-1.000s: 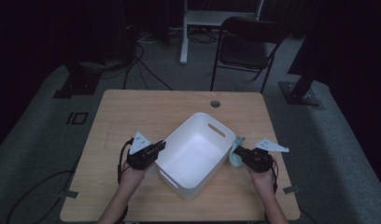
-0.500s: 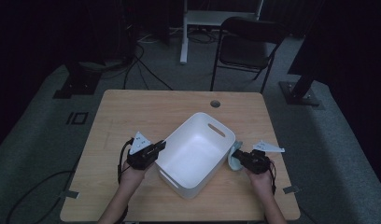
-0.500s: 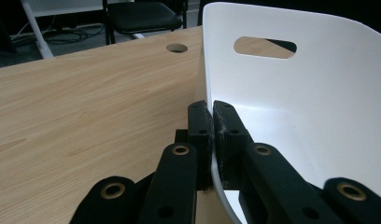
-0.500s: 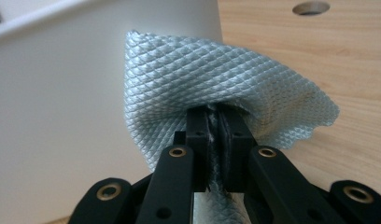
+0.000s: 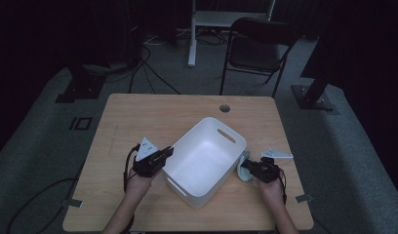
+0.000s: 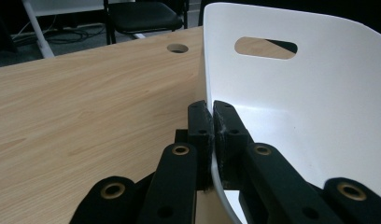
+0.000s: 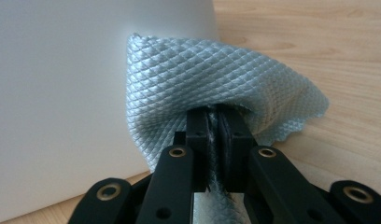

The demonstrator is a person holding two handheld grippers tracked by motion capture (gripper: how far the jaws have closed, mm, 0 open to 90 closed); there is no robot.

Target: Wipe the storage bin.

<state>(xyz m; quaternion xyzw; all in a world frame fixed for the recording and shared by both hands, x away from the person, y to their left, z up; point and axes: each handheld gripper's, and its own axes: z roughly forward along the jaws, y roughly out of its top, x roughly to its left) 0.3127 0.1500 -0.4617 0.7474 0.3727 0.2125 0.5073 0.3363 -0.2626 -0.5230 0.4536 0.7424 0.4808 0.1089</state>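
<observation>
A white plastic bin [image 5: 205, 158] with a slot handle stands on the wooden table [image 5: 138, 122], turned at an angle. My left gripper [image 5: 167, 152] is shut on the bin's left rim [image 6: 212, 154], one jaw inside and one outside the wall. My right gripper [image 5: 246, 167] is shut on a pale blue-grey cloth [image 7: 212, 79] with a diamond weave. The cloth [image 5: 243, 168] presses against the bin's outer right wall [image 7: 58, 93], low near the table.
A round cable hole [image 5: 225, 107] sits near the table's far edge. A black chair [image 5: 258, 48] and a white stand [image 5: 194, 29] are on the floor beyond the table. Cables trail on the floor at the left.
The right gripper with the cloth has slid toward me along the bin's right wall. The left gripper and the bin have stayed where they were.
</observation>
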